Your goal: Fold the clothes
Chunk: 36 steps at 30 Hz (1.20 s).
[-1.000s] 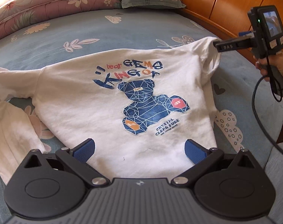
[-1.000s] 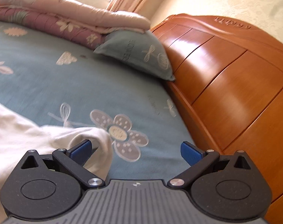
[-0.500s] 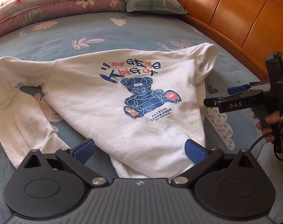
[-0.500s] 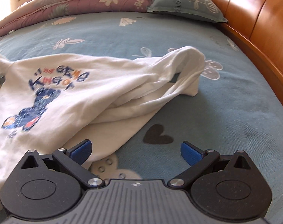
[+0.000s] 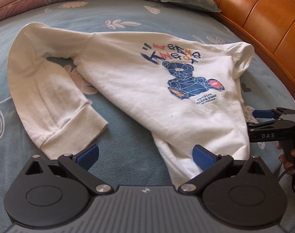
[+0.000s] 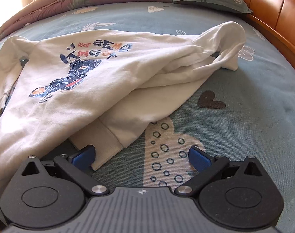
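Both jaws spread, low beside sweatshirt [image 5: 147,89]

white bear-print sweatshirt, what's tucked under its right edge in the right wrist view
Under the white bear-print sweatshirt, a folded-under white sleeve shows, its ribbed cuff lying on the blue patterned bedsheet. How far the sleeve runs beneath the body is covered.

Daylight is pouring in from the bed's [image 5: 128,17] far-left corner, overexposing it, while fisheye distortion is bending both sharp views' edges.
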### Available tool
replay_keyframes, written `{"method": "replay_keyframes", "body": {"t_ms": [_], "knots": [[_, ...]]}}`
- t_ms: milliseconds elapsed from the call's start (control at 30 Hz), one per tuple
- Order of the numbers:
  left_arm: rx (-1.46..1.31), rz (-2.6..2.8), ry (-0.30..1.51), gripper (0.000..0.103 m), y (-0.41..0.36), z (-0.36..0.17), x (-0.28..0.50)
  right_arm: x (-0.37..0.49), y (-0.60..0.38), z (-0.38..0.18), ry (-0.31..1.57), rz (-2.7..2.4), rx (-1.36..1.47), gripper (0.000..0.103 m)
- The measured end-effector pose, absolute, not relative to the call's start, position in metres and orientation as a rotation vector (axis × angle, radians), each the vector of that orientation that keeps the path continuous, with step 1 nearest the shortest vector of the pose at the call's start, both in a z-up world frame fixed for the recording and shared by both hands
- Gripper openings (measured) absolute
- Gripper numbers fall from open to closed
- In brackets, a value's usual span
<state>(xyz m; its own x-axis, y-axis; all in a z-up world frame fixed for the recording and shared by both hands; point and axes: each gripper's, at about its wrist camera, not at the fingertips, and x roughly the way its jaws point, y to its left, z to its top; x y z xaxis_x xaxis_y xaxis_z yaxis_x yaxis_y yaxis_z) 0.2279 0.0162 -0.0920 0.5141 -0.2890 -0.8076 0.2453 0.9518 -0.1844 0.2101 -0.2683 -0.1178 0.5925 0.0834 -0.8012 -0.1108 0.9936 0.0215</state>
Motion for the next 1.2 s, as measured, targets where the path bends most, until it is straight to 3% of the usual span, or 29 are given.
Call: {"method": "replay_keyframes", "body": {"t_ms": [233,367,500,600,1033,1200], "knots": [[-0.095,-0.329,0.99,0.102,0.037,-0.11,0.228,0.208,-0.269,-0.119,0.907,0.098,-0.013,0.103],[0.021,-0.38,0.951,0.102,0.037,-0.113,0.221,0.204,-0.27,-0.121,0.873,0.1,-0.01,0.103],[-0.026,-0.328,1.013,0.102,0.048,-0.101,0.224,0.199,-0.272,-0.123,0.835,0.102,-0.006,0.103],[0.015,-0.32,0.953,0.102,0.052,-0.086,0.22,0.197,-0.273,-0.123,0.81,0.107,-0.007,0.103],[-0.043,-0.44,0.887,0.102,0.023,-0.091,0.28,0.193,-0.273,-0.127,0.75,0.108,-0.007,0.103],[-0.098,-0.409,0.956,0.102,0.035,-0.103,0.287,0.193,-0.273,-0.128,0.74,0.106,-0.006,0.103]]}}
